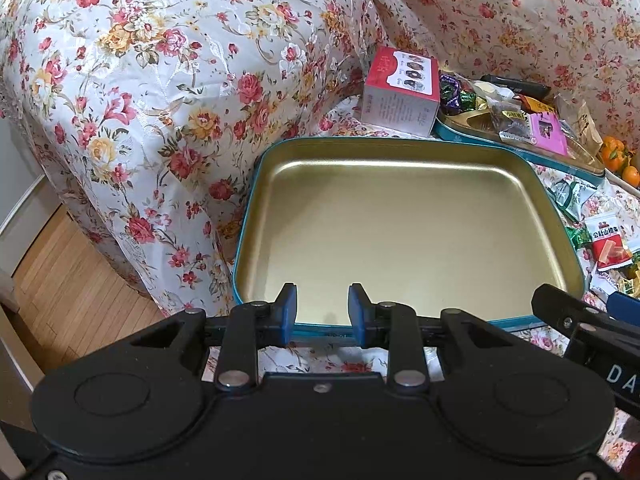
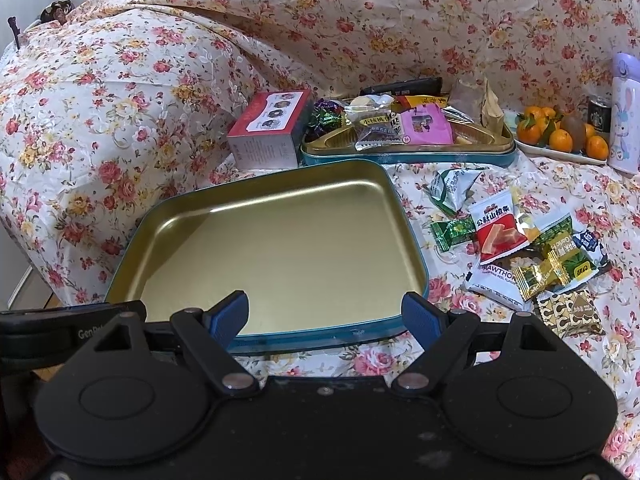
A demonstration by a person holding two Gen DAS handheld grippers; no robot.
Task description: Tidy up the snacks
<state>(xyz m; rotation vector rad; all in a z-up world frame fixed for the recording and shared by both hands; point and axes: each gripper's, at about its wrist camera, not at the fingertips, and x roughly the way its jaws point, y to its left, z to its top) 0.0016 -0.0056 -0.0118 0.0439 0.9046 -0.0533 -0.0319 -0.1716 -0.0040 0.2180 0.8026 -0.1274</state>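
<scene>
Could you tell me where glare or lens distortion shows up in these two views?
Left wrist view: a bright glare band on the empty tin's far inner wall, dark corners from the fisheye. Right wrist view: glare in the tin's left corner, its edges bowed; the snack wrappers stay sharp.

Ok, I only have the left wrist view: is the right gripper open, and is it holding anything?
Observer: The right gripper is open wide and empty, above the near rim of the empty gold tin.
Operator: Where does the loose snack pile end on the near side?
Observer: At a gold heart-print packet, the piece nearest the right gripper.
Operator: Anything past the oranges?
Observer: A lilac rabbit-print bottle stands upright to their right, with a dark can beside it.
</scene>
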